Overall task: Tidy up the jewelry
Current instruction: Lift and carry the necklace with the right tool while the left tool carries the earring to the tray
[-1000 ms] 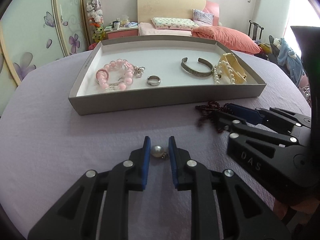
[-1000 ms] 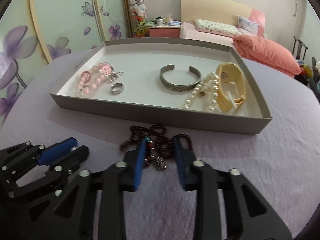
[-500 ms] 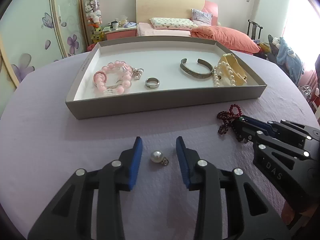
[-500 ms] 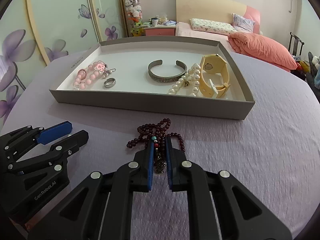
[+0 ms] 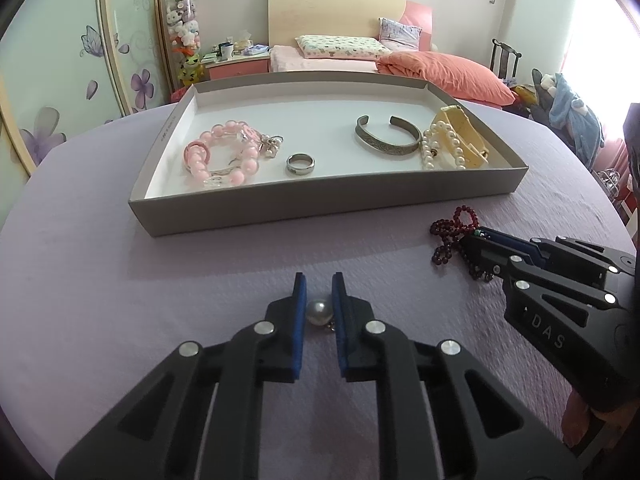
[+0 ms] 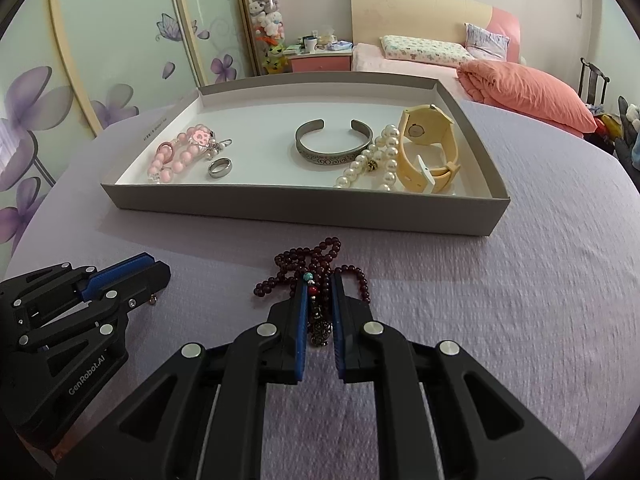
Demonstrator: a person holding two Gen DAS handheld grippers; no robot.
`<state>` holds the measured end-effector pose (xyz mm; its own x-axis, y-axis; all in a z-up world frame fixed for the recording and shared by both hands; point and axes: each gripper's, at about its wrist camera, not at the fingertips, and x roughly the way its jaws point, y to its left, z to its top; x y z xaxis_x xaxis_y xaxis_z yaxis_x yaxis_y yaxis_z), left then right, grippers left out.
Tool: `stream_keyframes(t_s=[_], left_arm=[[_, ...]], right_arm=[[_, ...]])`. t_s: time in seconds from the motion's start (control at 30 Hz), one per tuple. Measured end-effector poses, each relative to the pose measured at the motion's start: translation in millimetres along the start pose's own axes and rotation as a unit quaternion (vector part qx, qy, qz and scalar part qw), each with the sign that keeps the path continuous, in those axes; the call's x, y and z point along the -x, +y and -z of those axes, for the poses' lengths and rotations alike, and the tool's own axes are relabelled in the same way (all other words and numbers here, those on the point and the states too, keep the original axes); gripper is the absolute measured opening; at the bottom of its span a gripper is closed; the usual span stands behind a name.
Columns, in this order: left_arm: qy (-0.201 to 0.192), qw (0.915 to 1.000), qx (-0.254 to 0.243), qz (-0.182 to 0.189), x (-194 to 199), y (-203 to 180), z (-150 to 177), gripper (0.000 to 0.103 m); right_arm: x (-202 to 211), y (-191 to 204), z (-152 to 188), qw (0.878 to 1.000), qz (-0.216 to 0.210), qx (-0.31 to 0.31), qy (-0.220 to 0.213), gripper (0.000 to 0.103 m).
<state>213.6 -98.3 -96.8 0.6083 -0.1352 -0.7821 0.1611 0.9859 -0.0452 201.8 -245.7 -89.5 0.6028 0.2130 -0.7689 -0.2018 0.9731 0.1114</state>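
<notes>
A grey tray on the lilac tablecloth holds a pink bead bracelet, a silver ring, a silver cuff, a pearl bracelet and a cream watch. My left gripper is closed around a pearl earring lying on the cloth in front of the tray. My right gripper is shut on a dark red bead necklace on the cloth; it also shows in the left wrist view.
The tray sits just beyond both grippers. The left gripper body lies left of the right one. A bed, a nightstand and flowered wardrobe doors stand behind the table.
My left gripper opened, then closed again on the pearl earring. My right gripper shut on the red bead necklace and both views drew back a little from the tray.
</notes>
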Motion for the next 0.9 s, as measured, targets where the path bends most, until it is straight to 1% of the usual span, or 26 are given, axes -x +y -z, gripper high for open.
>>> stream_keyframes(t_s=[0.27,0.73,0.9], left_arm=[[-0.011,0.9998,0.019,0.003,6,6,2,0.014],[-0.027,0.9993,0.024,0.005,18,9,6,0.014],[-0.039,0.9989,0.024,0.005,27,9,7,0.014]], right_arm=[[5,-2,2,1.000,-0.005,-0.008,-0.010,0.009],[39,-6,6,0.997,-0.017,-0.022,-0.071,0.009],[50,-5,6,0.996,-0.020,-0.025,-0.088,0.009]])
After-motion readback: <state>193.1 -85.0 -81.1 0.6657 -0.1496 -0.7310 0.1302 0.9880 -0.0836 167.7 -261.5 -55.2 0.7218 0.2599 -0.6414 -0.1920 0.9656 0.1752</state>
